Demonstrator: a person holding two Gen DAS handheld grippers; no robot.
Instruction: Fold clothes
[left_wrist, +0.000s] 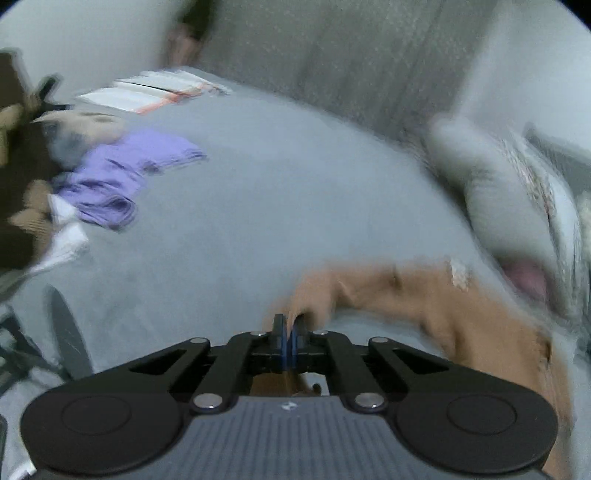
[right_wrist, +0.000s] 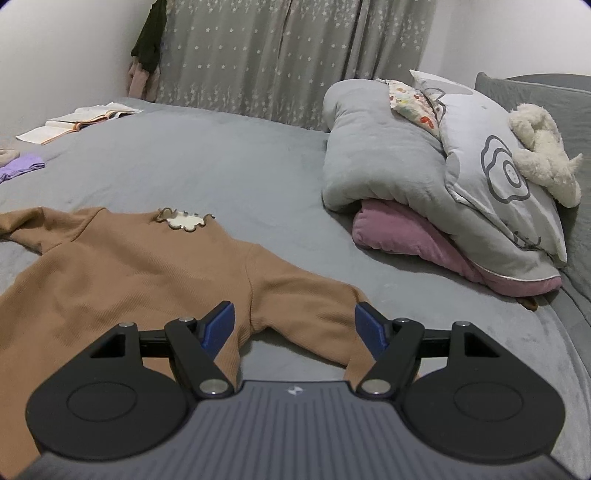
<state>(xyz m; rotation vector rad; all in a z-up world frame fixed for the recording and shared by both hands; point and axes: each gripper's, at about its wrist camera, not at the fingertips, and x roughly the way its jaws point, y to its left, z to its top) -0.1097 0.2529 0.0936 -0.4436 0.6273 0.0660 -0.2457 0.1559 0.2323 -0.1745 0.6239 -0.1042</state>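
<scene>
My left gripper (left_wrist: 287, 334) sits low over the grey bed (left_wrist: 258, 206), its pads pressed together on a sleeve tip of the tan sweater (right_wrist: 122, 269), which lies spread flat across the near bed. My right gripper (right_wrist: 294, 325) hovers with fingers spread wide above the sweater's right sleeve (right_wrist: 314, 306).

**Colours on the bed**

A plain tan ribbed top (right_wrist: 122, 266) with a cream collar patch (right_wrist: 183, 220) lies on a solid grey bedsheet (right_wrist: 240, 166). Lilac clothing (right_wrist: 20, 165) sits at the left edge. Grey star-dotted curtain (right_wrist: 288, 55); grey flower-print pillow (right_wrist: 495, 177) over a pink cushion (right_wrist: 399, 232).
</scene>
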